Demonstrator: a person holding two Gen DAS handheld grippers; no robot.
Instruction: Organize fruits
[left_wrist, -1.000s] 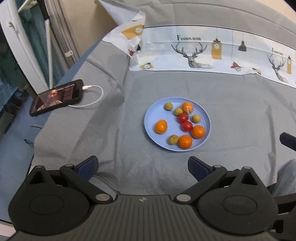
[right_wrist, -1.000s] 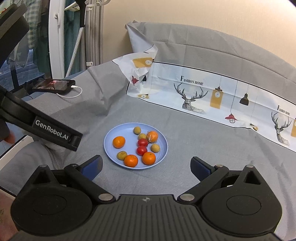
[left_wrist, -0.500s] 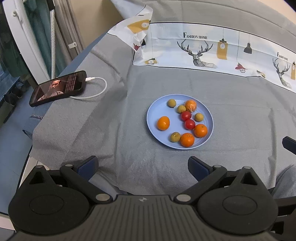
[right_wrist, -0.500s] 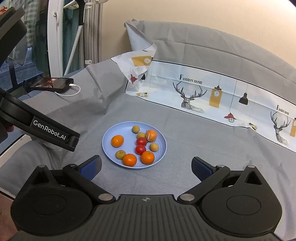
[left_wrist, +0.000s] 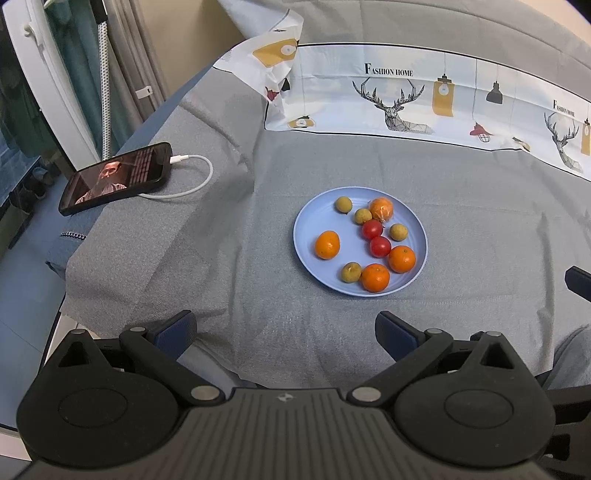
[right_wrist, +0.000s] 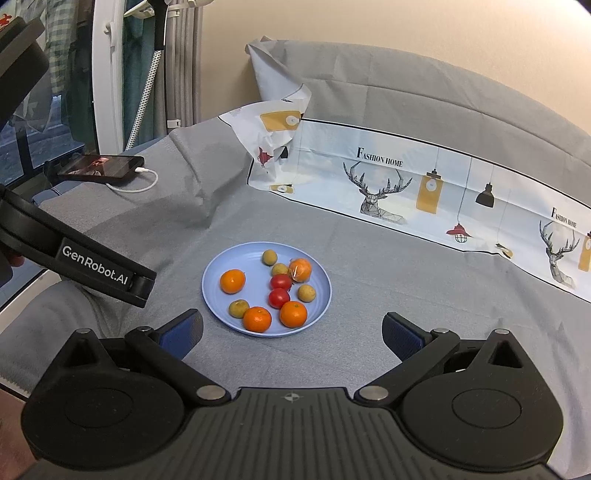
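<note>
A light blue plate lies on the grey cloth and holds mixed fruit: several oranges, two red tomatoes and several small yellow-green fruits. One orange at the plate's far side is in clear wrap. My left gripper is open and empty, short of the plate. My right gripper is open and empty, just short of the plate's near rim. The left gripper's body shows at the left of the right wrist view.
A black phone with a white charging cable lies at the cloth's left edge. A printed deer-pattern sheet runs along the back. The table edge drops off at the left.
Both grippers have moved a little nearer the plate and the left view has tilted up slightly. The fruit has not moved. Both grippers stay open.
</note>
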